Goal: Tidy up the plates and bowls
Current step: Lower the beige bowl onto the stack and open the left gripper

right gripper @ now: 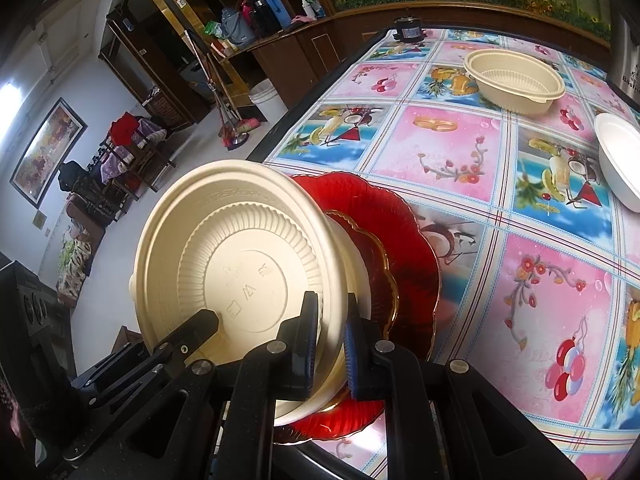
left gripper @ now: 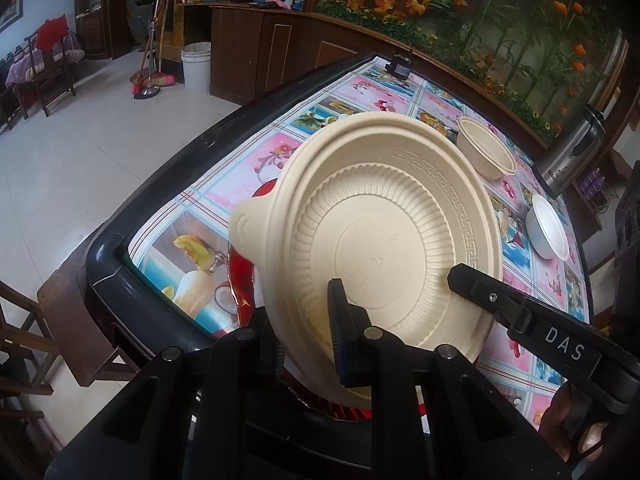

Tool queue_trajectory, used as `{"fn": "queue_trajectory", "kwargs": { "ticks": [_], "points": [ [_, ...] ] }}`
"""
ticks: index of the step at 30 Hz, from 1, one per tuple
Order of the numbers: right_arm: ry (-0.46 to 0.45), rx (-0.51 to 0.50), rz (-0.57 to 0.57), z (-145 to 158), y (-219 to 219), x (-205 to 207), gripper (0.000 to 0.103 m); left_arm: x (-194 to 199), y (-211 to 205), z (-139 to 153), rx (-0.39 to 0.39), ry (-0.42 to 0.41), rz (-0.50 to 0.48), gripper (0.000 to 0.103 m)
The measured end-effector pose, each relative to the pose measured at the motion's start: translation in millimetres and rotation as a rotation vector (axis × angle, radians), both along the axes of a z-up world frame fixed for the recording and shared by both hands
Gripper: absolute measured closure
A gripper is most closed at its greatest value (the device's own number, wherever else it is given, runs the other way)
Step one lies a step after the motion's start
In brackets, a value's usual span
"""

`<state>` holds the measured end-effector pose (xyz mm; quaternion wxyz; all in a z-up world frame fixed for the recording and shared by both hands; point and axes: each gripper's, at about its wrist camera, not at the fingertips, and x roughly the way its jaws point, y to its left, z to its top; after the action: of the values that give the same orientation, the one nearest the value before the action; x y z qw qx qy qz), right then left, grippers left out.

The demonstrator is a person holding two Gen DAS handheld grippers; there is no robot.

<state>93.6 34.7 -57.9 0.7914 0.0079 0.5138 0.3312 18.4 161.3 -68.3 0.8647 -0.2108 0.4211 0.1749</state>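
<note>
A cream plastic bowl (left gripper: 384,232) is held tilted on its side, base toward both cameras, above red glass plates (right gripper: 400,248) at the table's near edge. My left gripper (left gripper: 316,316) is shut on the bowl's rim; only one finger shows, the other is behind the bowl wall. My right gripper (right gripper: 332,344) is also shut on the bowl's (right gripper: 224,252) rim, one finger on each side of the wall. The right gripper's finger (left gripper: 492,296) shows in the left wrist view and the left gripper's finger (right gripper: 188,336) in the right wrist view.
A second cream bowl (right gripper: 516,80) stands upright at the far side of the table (right gripper: 460,152). A white bowl (right gripper: 620,156) sits at the right. A steel flask (left gripper: 572,156) stands at the far right and a small black object (right gripper: 408,30) at the far edge.
</note>
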Motion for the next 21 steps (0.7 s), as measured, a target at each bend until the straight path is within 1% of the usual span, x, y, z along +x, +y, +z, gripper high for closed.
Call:
{"fn": "queue_trajectory", "kwargs": {
  "ticks": [3,6,10,14,17,19,21],
  "points": [
    [0.007,0.003,0.003,0.1,0.2,0.4,0.088,2.1,-1.0,1.3,0.010,0.004,0.003,0.087],
    [0.005,0.000,0.003,0.2,0.4,0.4,0.088,2.2,-1.7,3.4,0.024,0.000,0.007,0.087],
    [0.010,0.004,0.002,-1.3,-0.1,1.6,0.088,2.4,0.6,3.0,0.022,0.004,0.014,0.086],
    [-0.010,-0.009,0.005,0.7,1.9,-0.4,0.087,2.7,2.6,3.4,0.021,0.009,0.017,0.086],
    [-0.025,-0.017,0.006,3.1,2.7,-1.0,0.086,3.3,1.5,3.9,0.026,0.010,0.014,0.083],
    [-0.041,-0.015,0.012,5.9,3.2,-2.9,0.080,4.6,1.0,4.1,0.022,0.009,0.009,0.079],
    [-0.048,-0.014,0.023,7.4,4.4,-4.3,0.075,4.4,0.1,5.2,0.029,0.007,0.010,0.078]
  ]
}}
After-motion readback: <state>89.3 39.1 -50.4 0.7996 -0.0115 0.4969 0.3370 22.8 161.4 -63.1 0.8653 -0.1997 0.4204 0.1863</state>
